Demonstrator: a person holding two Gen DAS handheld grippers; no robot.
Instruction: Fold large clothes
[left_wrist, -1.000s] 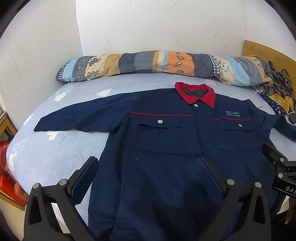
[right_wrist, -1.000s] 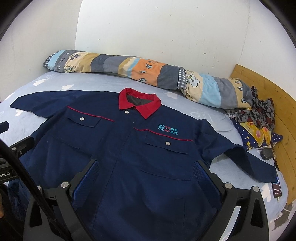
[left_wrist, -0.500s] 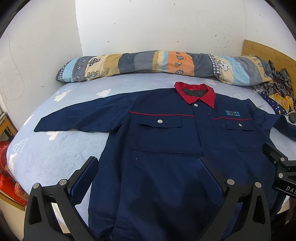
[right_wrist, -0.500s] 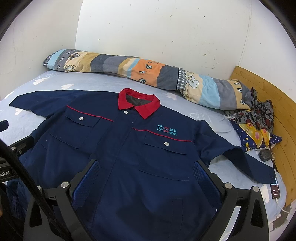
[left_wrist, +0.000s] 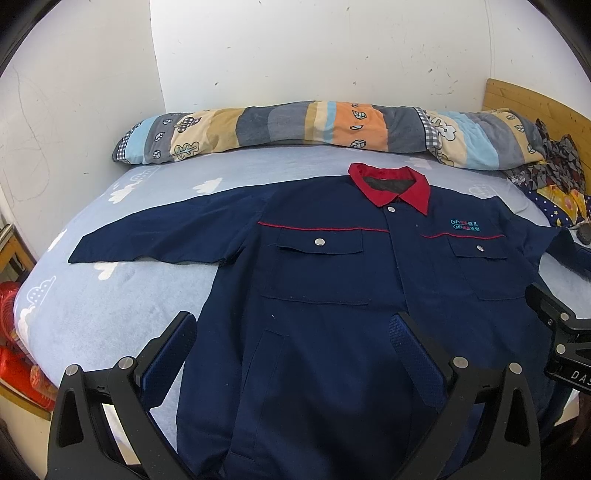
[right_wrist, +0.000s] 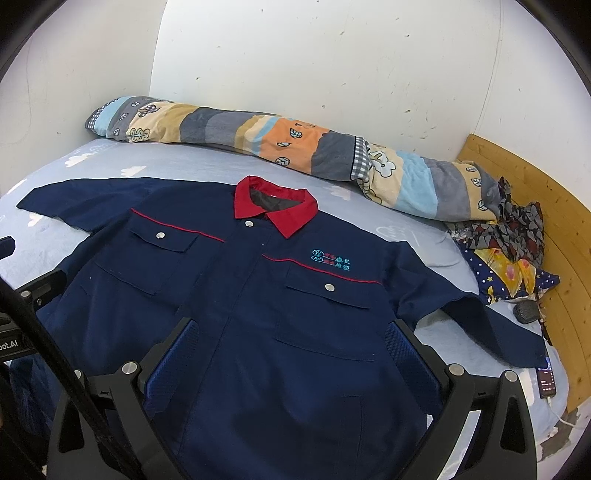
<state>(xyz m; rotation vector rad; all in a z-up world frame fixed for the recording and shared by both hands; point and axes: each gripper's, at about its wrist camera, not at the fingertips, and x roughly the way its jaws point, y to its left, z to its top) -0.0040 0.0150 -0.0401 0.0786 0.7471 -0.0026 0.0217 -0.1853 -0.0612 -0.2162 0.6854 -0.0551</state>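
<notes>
Phone (right_wrist: 546, 382) — right view only

Black claw (left_wrist: 293, 343), blue ribbed pads (left_wrist: 413, 350), silver screws (left_wrist: 460, 362)

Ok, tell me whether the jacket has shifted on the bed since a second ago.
No. The jacket lies flat as before, its red collar at the same spot below the rolled quilt.

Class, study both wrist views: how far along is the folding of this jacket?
Done: the navy work jacket lies spread flat, front up, on the bed, both sleeves out. In hand: nothing; the left gripper and right gripper hang open above the hem. Left: every fold.
</notes>
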